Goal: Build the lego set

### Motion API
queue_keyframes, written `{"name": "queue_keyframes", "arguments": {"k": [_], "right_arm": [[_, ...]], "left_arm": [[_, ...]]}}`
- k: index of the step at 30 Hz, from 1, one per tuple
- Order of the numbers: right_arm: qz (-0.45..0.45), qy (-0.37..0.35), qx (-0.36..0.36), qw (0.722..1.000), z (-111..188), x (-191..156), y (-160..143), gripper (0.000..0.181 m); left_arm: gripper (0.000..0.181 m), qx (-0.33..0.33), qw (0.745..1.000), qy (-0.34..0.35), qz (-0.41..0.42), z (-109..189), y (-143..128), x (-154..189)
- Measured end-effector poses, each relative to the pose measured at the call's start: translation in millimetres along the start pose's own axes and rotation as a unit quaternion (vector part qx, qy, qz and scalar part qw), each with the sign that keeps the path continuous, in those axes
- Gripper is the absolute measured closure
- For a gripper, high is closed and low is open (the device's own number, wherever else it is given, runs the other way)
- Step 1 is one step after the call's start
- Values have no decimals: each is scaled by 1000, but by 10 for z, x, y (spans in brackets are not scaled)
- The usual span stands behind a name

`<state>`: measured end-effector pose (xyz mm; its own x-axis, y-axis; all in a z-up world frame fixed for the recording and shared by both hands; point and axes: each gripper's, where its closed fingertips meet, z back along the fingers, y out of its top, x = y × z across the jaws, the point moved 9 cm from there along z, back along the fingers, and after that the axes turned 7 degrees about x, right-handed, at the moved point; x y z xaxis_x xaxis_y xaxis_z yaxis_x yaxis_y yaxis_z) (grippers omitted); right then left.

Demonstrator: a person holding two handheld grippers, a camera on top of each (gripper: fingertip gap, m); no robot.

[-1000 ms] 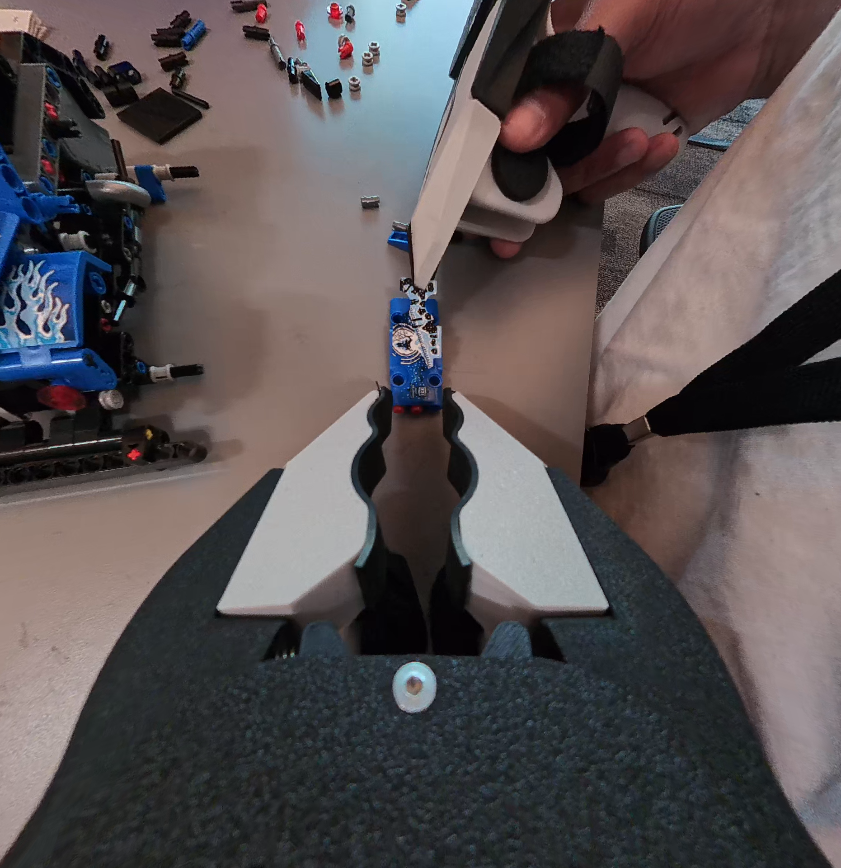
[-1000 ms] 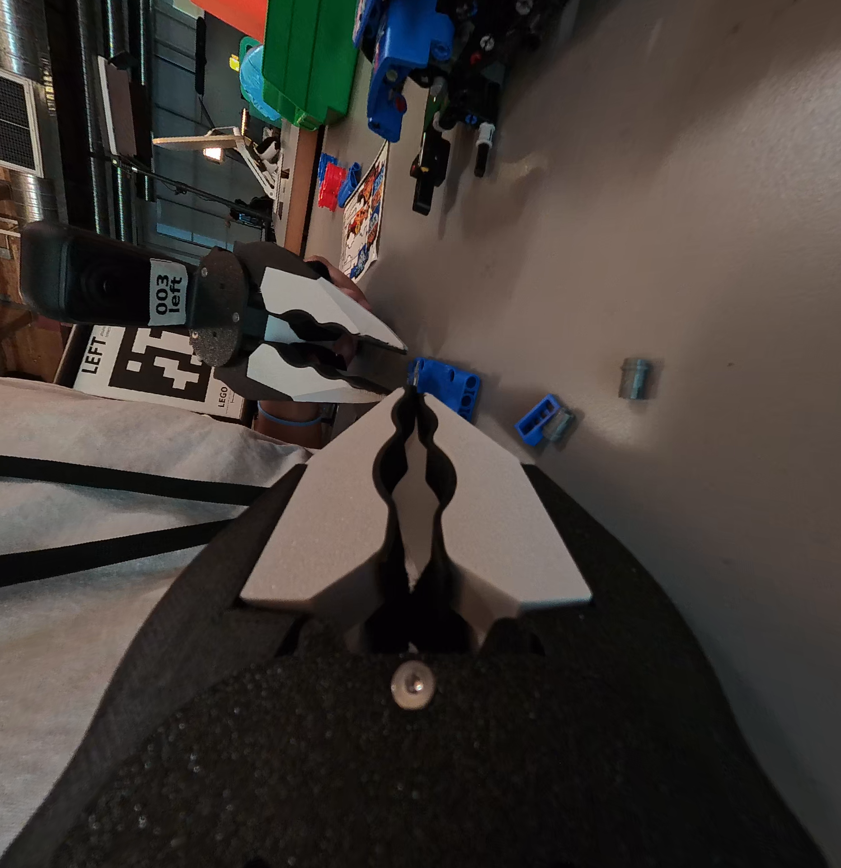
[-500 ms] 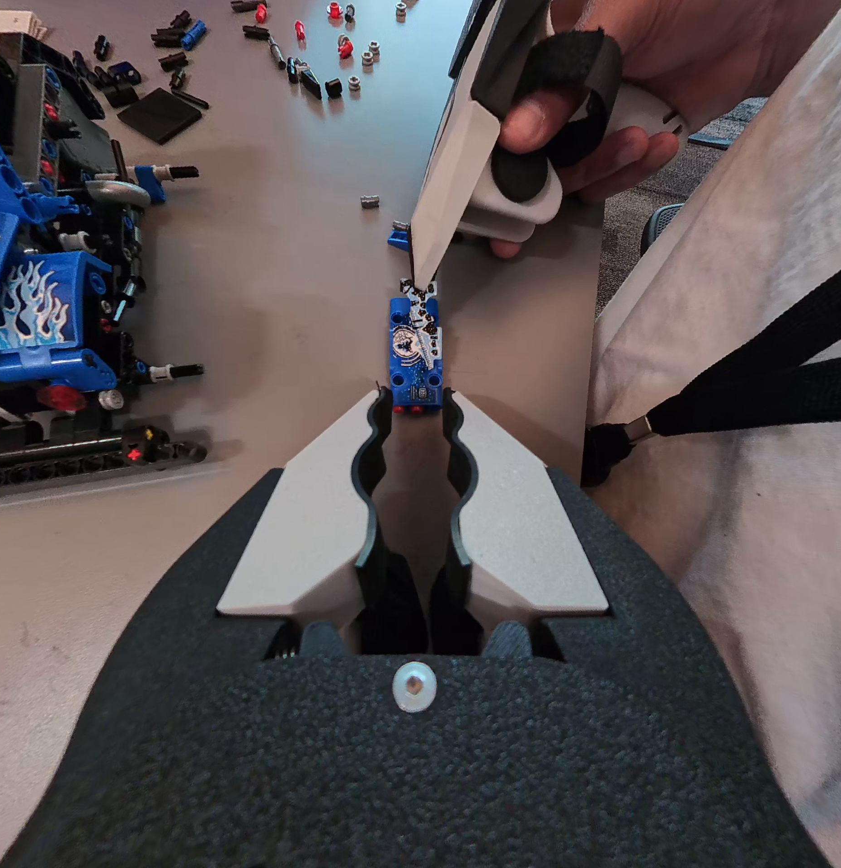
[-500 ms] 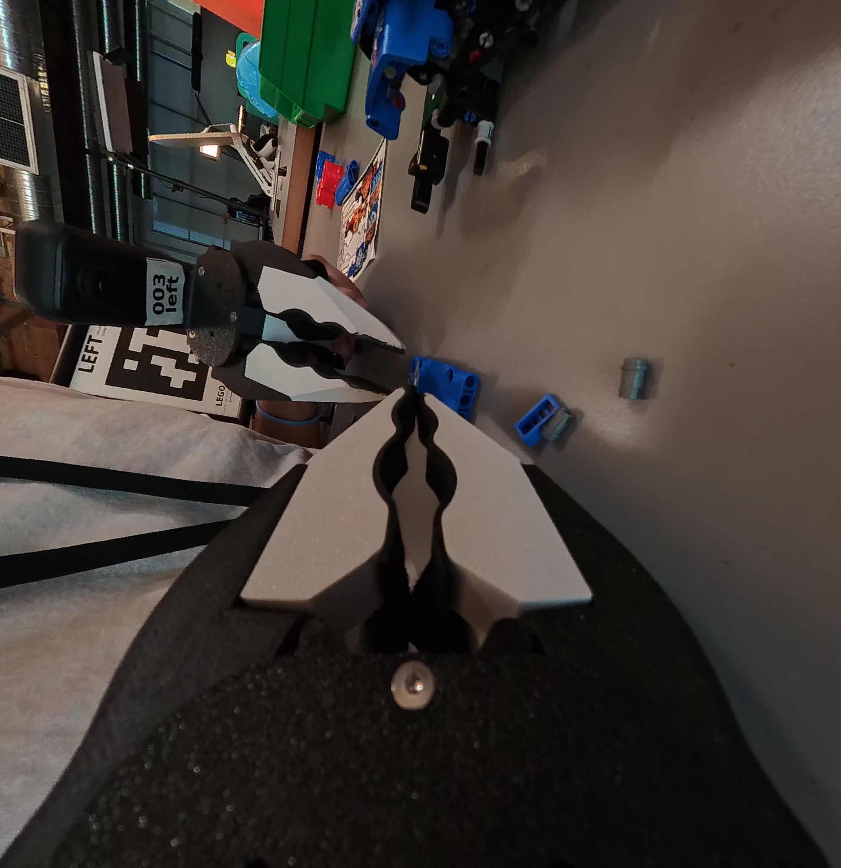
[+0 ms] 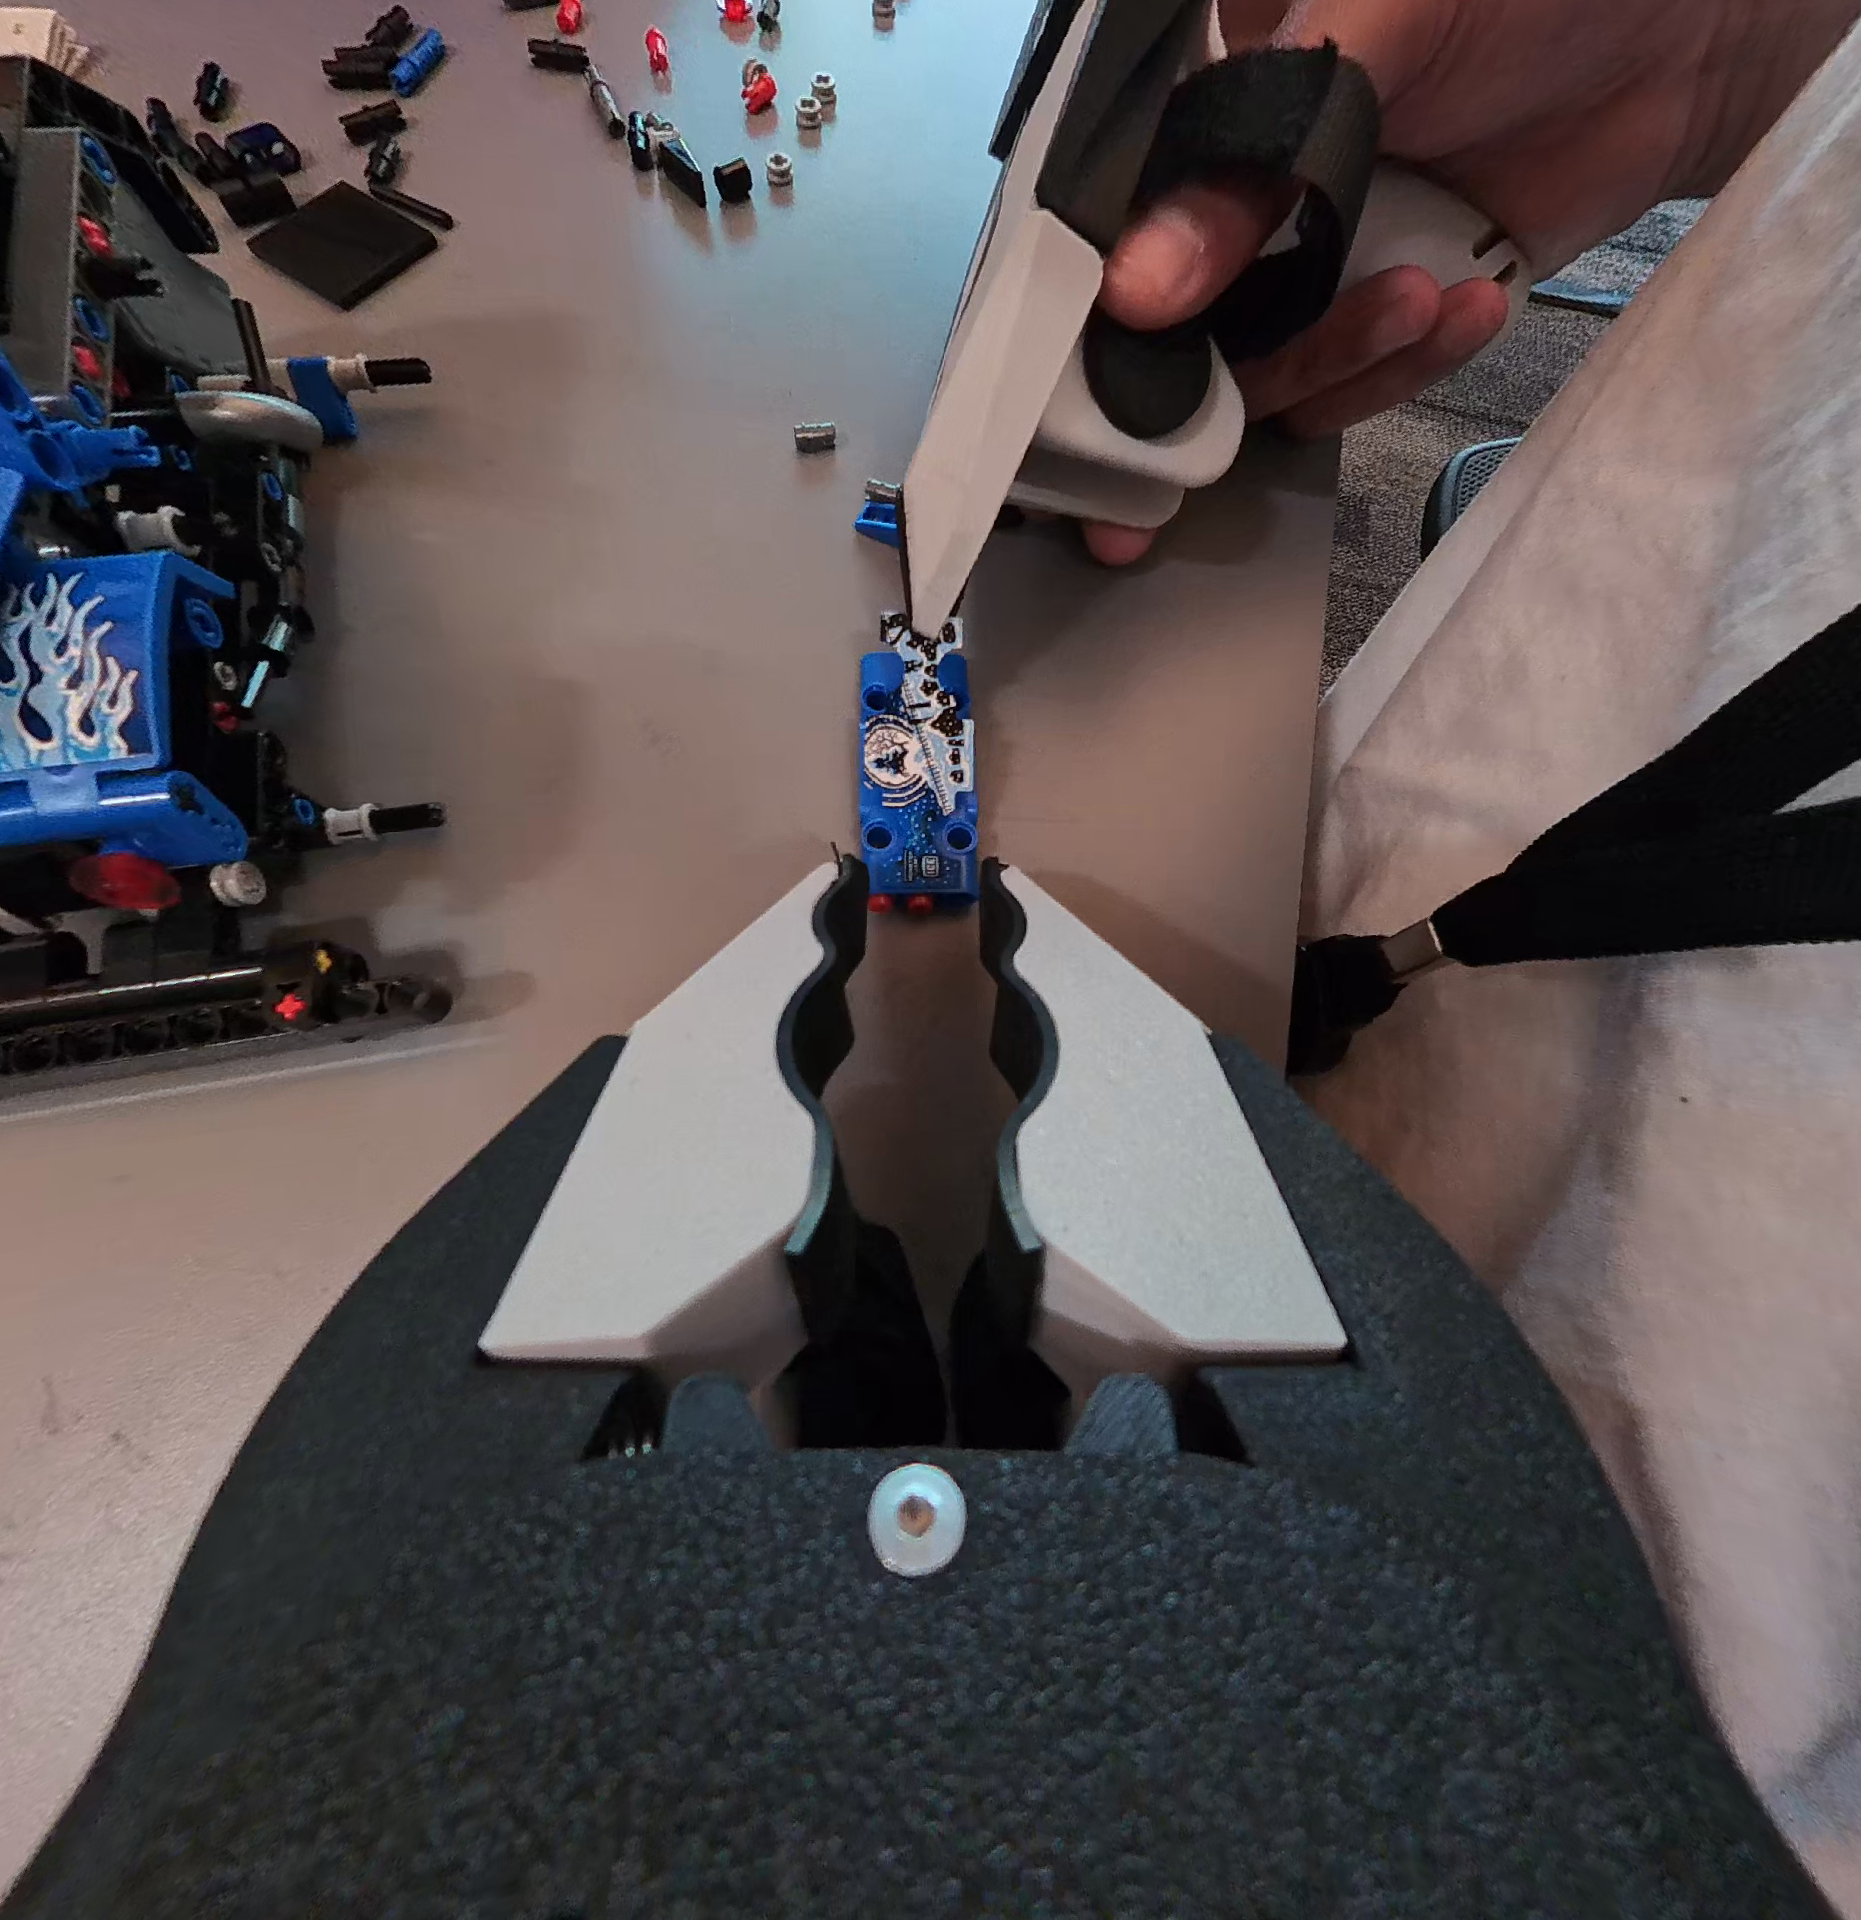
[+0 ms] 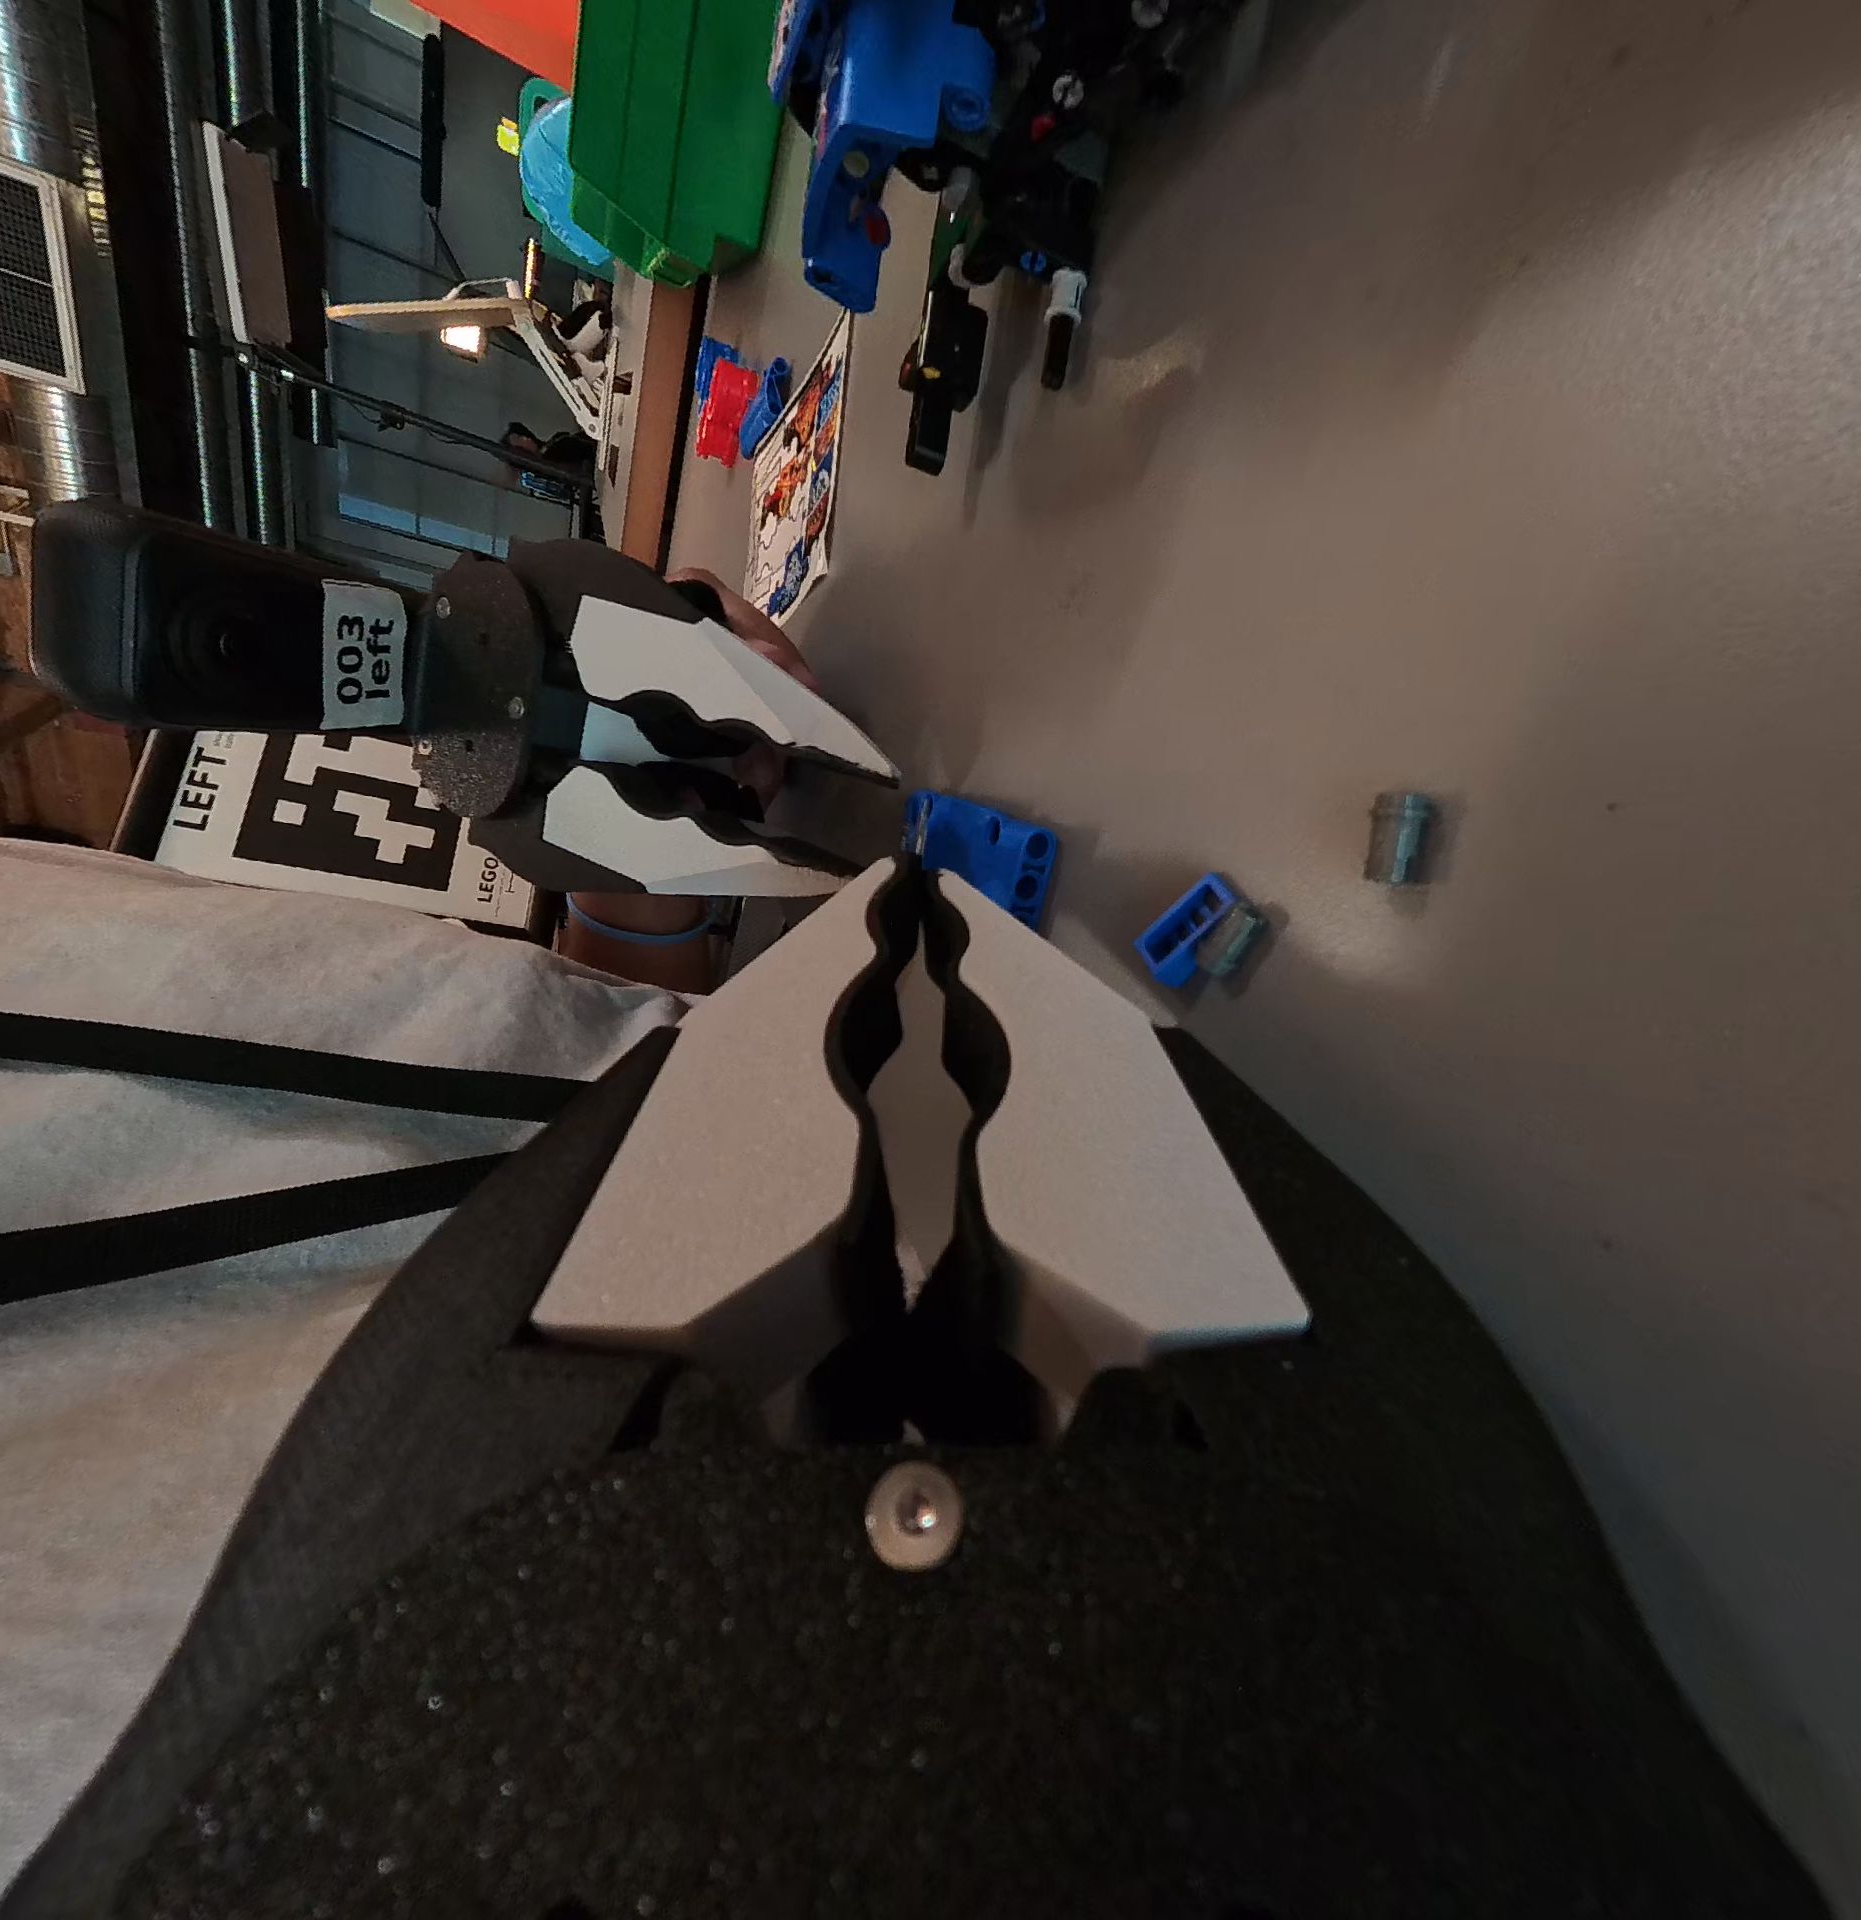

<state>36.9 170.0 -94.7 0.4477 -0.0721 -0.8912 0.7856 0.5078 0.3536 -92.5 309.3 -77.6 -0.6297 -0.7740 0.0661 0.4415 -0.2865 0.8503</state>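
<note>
Left tongs spread behind glossy blue panel; right tongs pinch its sticker.

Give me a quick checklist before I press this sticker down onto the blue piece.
1. Right gripper pinching the white patterned sticker: ok, shut on its far edge.
2. Sticker square on the blue rectangular Lego panel: not ok, it overhangs the far end.
3. Left gripper bracing the panel: cannot tell; jaws open, tips flank its near end, contact unclear.
4. Panel resting on the grey table: ok.
5. Small blue loose brick clear of the panel: ok.
</note>
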Motion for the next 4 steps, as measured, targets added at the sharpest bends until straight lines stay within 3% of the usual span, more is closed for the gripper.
{"name": "queue_keyframes", "arguments": {"k": [1,4], "right_arm": [[0,0,0,1000,-1,0,-1,181],[0,0,-1,1000,0,0,-2,181]], "left_arm": [[161,0,1000,0,0,-1,0,0],[161,-2,1000,1,-1,-4,-1,2]]}}
